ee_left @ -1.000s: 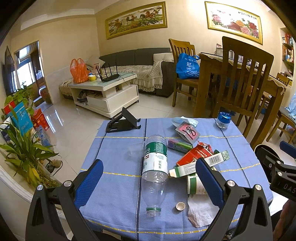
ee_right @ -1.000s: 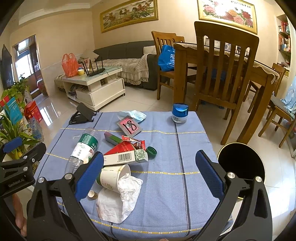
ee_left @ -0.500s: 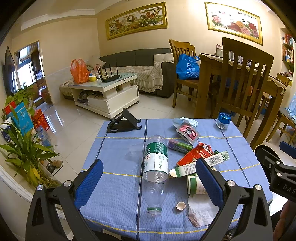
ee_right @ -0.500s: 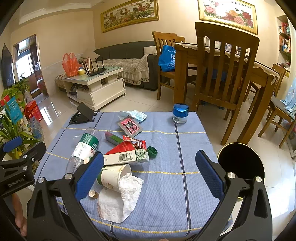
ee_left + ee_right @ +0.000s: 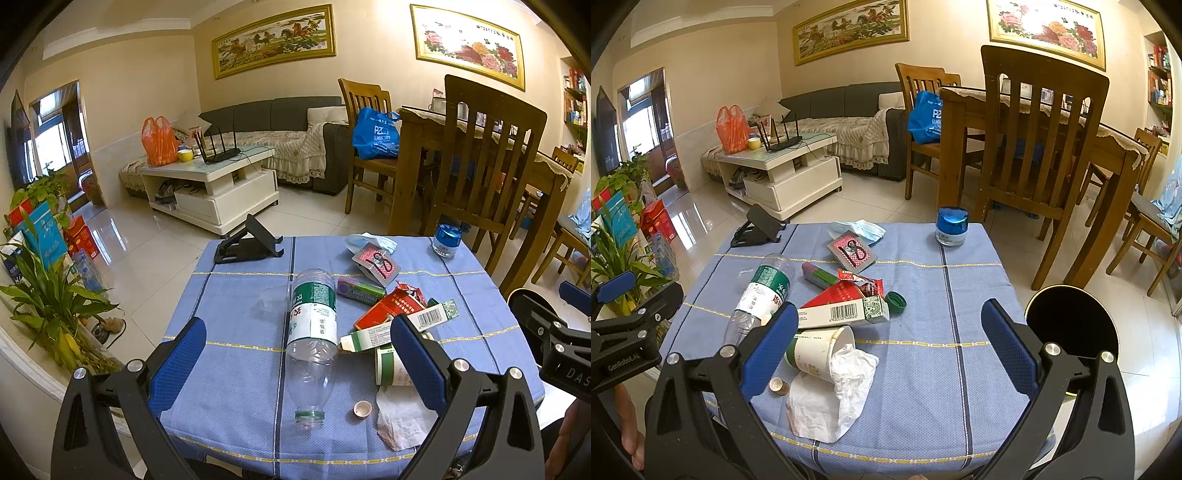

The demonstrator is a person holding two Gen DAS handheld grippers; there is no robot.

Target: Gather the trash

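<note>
Trash lies on a blue tablecloth (image 5: 229, 369): an empty clear plastic bottle (image 5: 312, 332) with a green label, its cap (image 5: 362, 409), a paper cup (image 5: 820, 350) on its side, crumpled tissue (image 5: 831, 398), a white and green carton (image 5: 842, 314), a red packet (image 5: 391, 306), a gum pack (image 5: 360, 290), a green cap (image 5: 895, 299), a face mask (image 5: 860, 227). My left gripper (image 5: 295, 362) is open above the near edge, its fingers either side of the bottle. My right gripper (image 5: 886, 354) is open and empty near the cup. A black bin (image 5: 1071, 328) stands to the right.
A black phone stand (image 5: 247, 243) and a blue-lidded jar (image 5: 951, 225) stand at the table's far side, with a card sleeve (image 5: 853, 253) between them. Wooden chairs (image 5: 1034, 147) and a dining table stand beyond. Potted plants (image 5: 48, 306) stand on the left.
Both grippers have shifted very slightly; the scene sits a little lower in the left view. Nothing on the table has moved.
</note>
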